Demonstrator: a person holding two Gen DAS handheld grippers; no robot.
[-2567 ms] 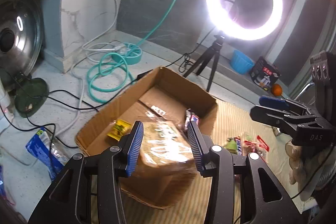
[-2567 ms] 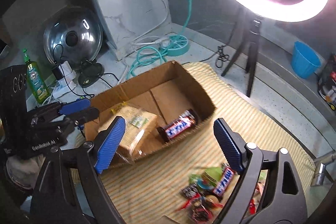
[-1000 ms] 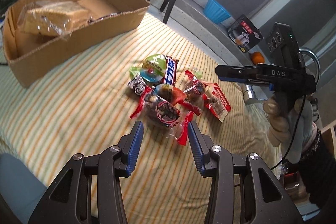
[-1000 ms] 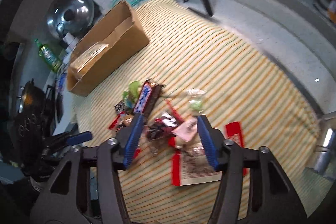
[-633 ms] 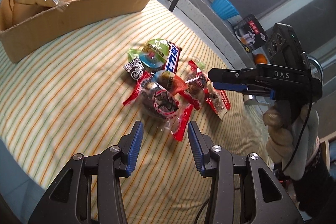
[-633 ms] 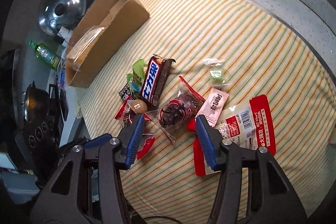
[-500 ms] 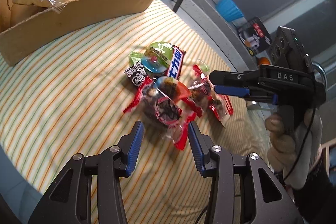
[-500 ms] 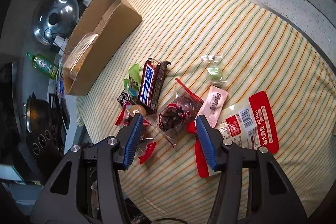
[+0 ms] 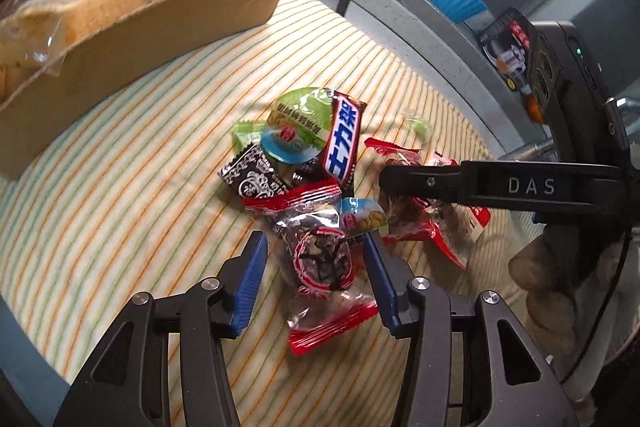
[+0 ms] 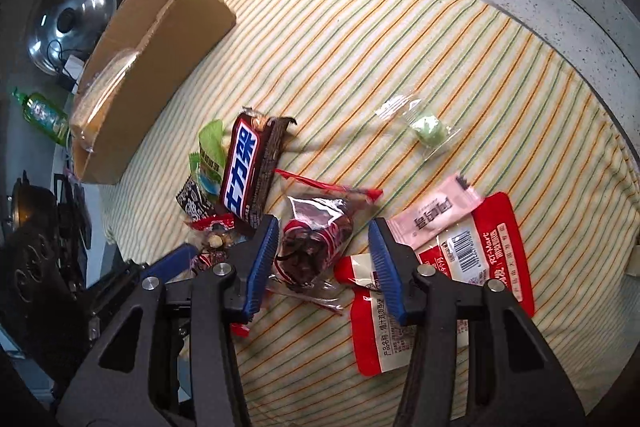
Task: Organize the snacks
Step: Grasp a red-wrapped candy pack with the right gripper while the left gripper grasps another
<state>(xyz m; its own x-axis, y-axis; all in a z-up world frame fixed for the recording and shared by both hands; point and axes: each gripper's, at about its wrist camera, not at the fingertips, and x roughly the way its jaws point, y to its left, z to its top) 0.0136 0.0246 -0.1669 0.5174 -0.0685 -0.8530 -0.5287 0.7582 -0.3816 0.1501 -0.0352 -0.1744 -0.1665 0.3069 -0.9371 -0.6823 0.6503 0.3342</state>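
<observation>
Striped cloth (image 10: 400, 67) over the surface, cardboard box (image 10: 168, 39) at its edge, snack packets (image 9: 320, 179) heaped mid-cloth

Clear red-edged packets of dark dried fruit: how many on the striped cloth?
2. One clear red-edged packet lies between the open left gripper fingers, the other packet between the open right gripper fingers. More may be hidden.

Left hand-held gripper (image 9: 314, 277), jaws apart, straddling a clear red-edged packet of dark snacks (image 9: 322, 259) on the striped cloth (image 9: 120, 187). Beyond it, a snack pile including a chocolate bar (image 9: 342, 143). Right hand-held gripper (image 9: 404, 181) over the pile's right side. Cardboard box (image 9: 152, 15) at upper left, holding wrapped bread (image 9: 68, 11).
</observation>
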